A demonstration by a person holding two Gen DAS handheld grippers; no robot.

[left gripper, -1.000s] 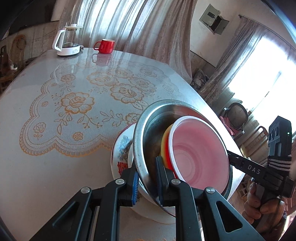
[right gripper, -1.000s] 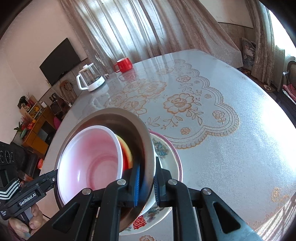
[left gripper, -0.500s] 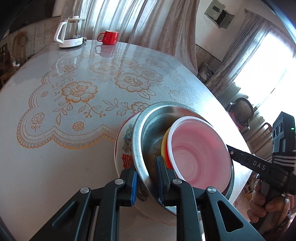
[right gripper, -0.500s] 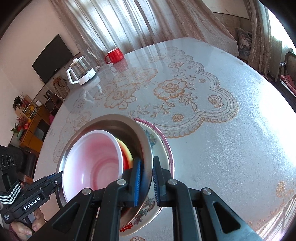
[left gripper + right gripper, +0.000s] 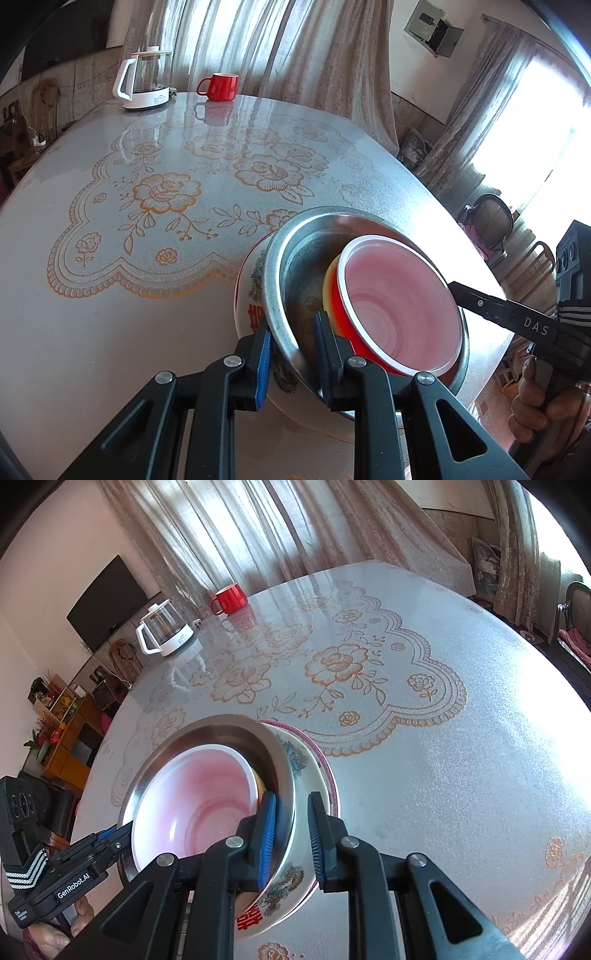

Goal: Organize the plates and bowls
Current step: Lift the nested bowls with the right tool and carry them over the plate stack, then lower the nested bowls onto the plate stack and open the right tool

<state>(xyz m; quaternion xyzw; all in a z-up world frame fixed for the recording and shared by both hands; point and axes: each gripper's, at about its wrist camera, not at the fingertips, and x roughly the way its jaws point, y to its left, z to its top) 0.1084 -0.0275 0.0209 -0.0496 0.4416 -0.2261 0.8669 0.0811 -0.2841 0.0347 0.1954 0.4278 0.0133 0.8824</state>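
Both claws looser astride steel bowl [image 5: 295,280] rim.

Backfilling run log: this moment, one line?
phase: release | left tool: jaws just opening, astride steel bowl rim | right tool: same | stack: red bowl in steel bowl in ceramic bowl

A steel-grey metal bowl [image 5: 295,280] holds a red bowl [image 5: 399,314] with a white rim and pale pink inside, a yellow edge [image 5: 328,284] showing behind it. Beneath sits a cream porcelain bowl [image 5: 295,871] painted with blue-green motifs, red characters and a pink rim. The worktop [image 5: 110,332] wears a frosted grey-white cover printed with orange-gold roses and lace scallops. At its far end stand a red mug [image 5: 220,86] and a clear kettle [image 5: 144,85] with white base and handle. Beige curtains [image 5: 295,48] hang behind. Both claws are black with blue pads [image 5: 266,834].
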